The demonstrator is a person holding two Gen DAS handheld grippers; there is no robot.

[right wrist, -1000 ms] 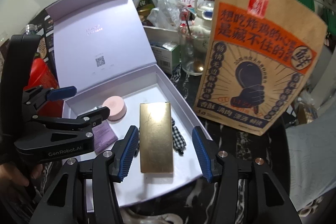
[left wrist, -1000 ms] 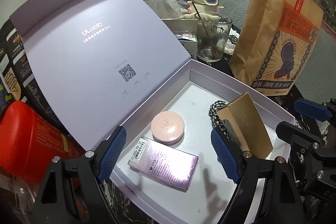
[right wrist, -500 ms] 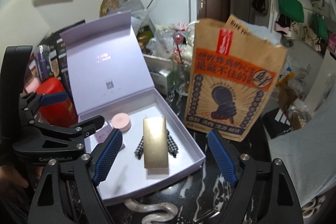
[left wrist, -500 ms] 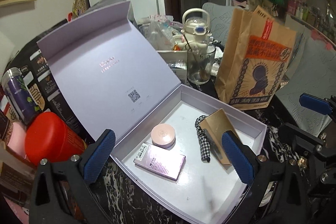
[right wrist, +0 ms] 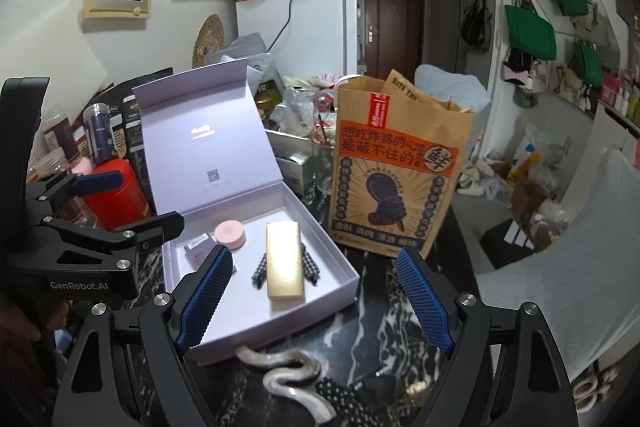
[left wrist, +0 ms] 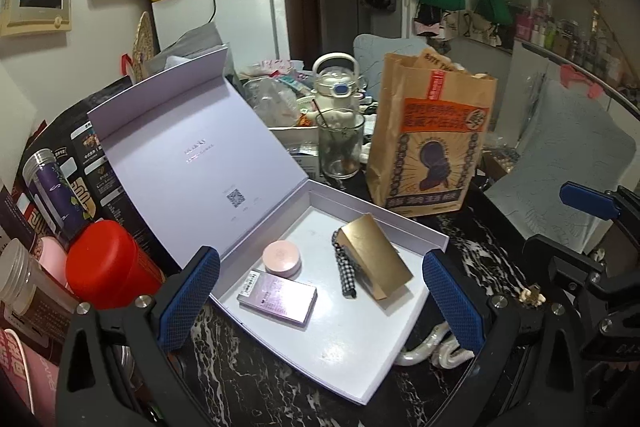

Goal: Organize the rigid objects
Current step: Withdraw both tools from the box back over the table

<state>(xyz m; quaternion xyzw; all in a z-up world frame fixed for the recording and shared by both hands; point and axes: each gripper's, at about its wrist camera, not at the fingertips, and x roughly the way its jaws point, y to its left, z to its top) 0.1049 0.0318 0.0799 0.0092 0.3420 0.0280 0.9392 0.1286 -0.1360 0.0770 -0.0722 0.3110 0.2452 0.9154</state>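
Note:
An open pale lilac box (left wrist: pixel 416 231) (right wrist: pixel 344 277) lies on the dark marble table with its lid standing up behind. Inside lie a gold rectangular case (left wrist: pixel 376 257) (right wrist: pixel 285 259) on a checkered strap (left wrist: pixel 346 273) (right wrist: pixel 260 269), a round pink compact (left wrist: pixel 282 257) (right wrist: pixel 230 234) and a flat purple packet (left wrist: pixel 278 297) (right wrist: pixel 198 250). My left gripper (left wrist: pixel 320 303) is open and empty above the box's near side. My right gripper (right wrist: pixel 316 301) is open and empty over the box's near right corner.
A brown paper bag (left wrist: pixel 428 147) (right wrist: pixel 396 171) stands right of the box. A glass (left wrist: pixel 340 151) and a white kettle (left wrist: pixel 334 87) stand behind. A red canister (left wrist: pixel 106 263) and jars crowd the left. A white curved hair clip (right wrist: pixel 288 371) lies in front of the box.
Both grippers have pulled back and up from the box, and their jaws have opened wider. The items in the box have not moved.

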